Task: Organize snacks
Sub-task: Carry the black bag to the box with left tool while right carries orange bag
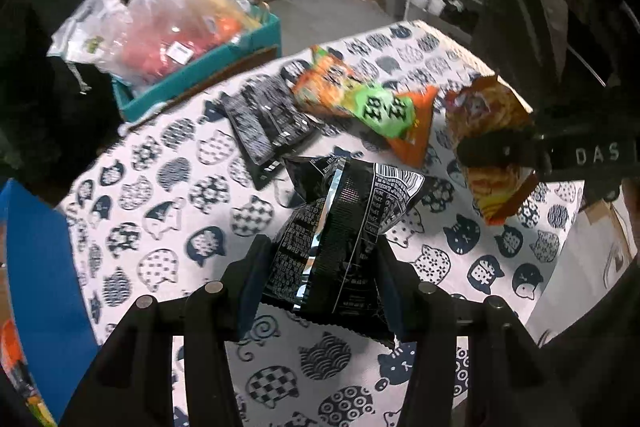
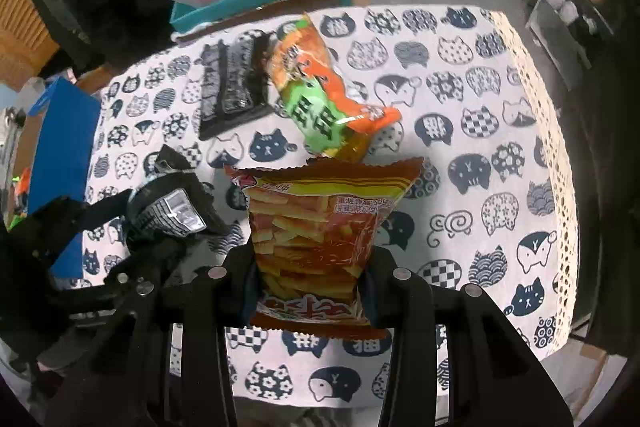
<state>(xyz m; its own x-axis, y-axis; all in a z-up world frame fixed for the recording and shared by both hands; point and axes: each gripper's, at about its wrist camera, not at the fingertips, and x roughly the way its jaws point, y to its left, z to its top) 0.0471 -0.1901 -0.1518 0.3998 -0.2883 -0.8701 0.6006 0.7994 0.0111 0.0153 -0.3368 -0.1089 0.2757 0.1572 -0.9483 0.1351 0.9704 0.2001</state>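
Grippers above the table [image 2: 460, 39]: left gripper [image 1: 320, 267] clamped on black packet [image 1: 340, 227], right gripper [image 2: 310, 279] on red packet [image 2: 316, 227]; slick, puffy film may slip free.

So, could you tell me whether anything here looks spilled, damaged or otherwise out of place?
Nothing looks spilled or torn. The black packets and the orange-green bag lie loosely overlapped on the table, not lined up.

"DAS" on the right tool [image 1: 496, 151].
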